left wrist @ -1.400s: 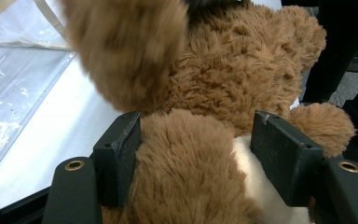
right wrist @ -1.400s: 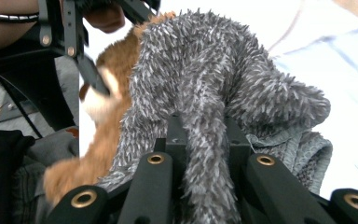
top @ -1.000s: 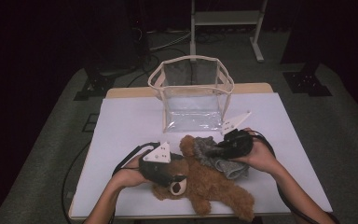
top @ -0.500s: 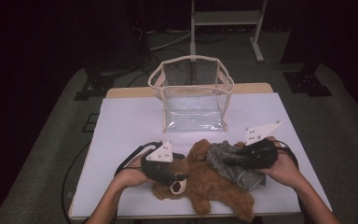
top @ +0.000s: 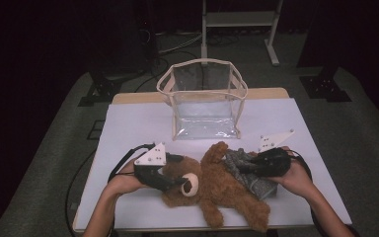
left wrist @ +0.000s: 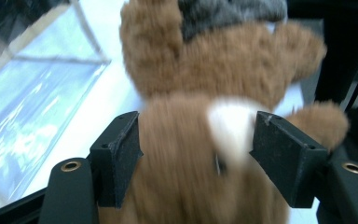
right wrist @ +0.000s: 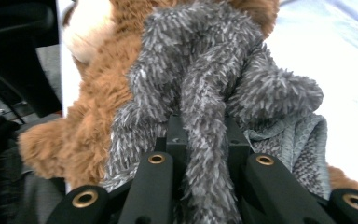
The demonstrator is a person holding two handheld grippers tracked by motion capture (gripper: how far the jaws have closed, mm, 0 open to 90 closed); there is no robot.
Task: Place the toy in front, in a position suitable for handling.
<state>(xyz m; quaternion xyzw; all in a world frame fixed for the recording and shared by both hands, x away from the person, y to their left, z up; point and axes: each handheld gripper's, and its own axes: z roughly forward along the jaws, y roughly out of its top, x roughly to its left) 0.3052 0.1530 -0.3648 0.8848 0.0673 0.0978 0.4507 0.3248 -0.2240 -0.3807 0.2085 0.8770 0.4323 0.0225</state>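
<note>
A brown teddy bear lies on its back across the front of the white table. My left gripper has the bear's head between its pads, with fur touching both. Its jaws have just been opening a little with the head still between them. My right gripper is shut on a fold of grey fuzzy cloth, which drapes over the bear's belly and right side. The same cloth shows beyond the bear's arms in the left gripper view.
A clear plastic bag with a cream rim stands open at the back middle of the table, also at the left of the left gripper view. Dark floor and stand legs lie beyond the table.
My right gripper has carried the grey cloth to the right and nearer the front edge. The left gripper has shifted a little left with the bear's head, and one bear arm now points toward the bag.
</note>
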